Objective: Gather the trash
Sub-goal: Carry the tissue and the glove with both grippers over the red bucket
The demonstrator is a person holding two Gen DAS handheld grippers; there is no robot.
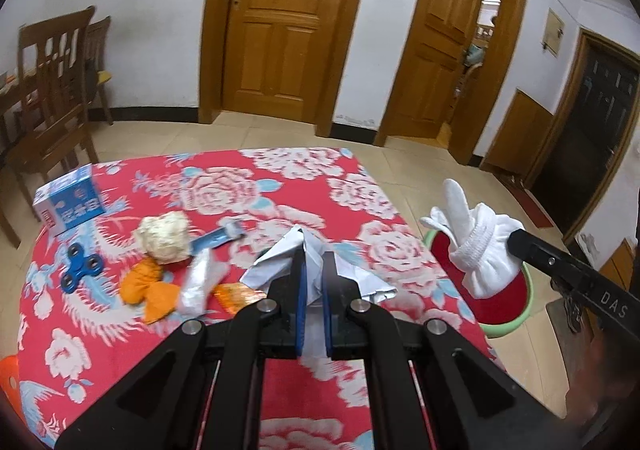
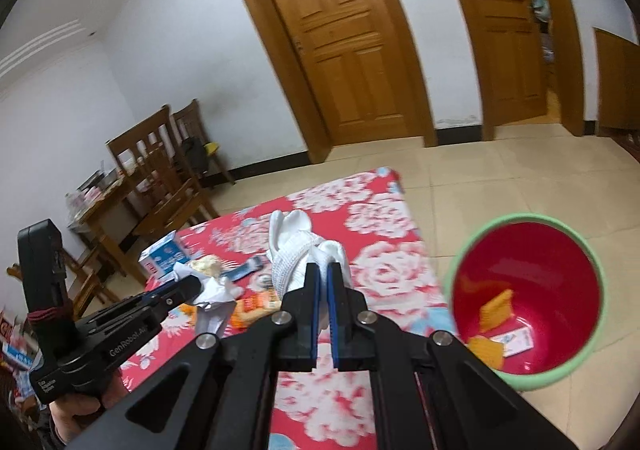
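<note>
My left gripper (image 1: 314, 258) is shut on a crumpled white paper (image 1: 280, 258), held just above the red flowered table (image 1: 304, 186); the paper also shows in the right wrist view (image 2: 212, 296). My right gripper (image 2: 324, 270) is shut on a white glove (image 2: 296, 246), which the left wrist view shows hanging over the bin (image 1: 486, 246). The red bin with a green rim (image 2: 592, 250) stands on the floor right of the table and holds orange wrappers (image 2: 496, 308) and a small white card (image 2: 516, 342).
On the table lie a cream crumpled ball (image 1: 166, 236), orange peel (image 1: 150, 288), a clear plastic wrapper (image 1: 200, 282), an orange snack packet (image 1: 236, 294), a blue strip (image 1: 218, 236), a blue fidget spinner (image 1: 78, 266) and a blue-white box (image 1: 70, 202). Wooden chairs (image 1: 52, 98) stand left.
</note>
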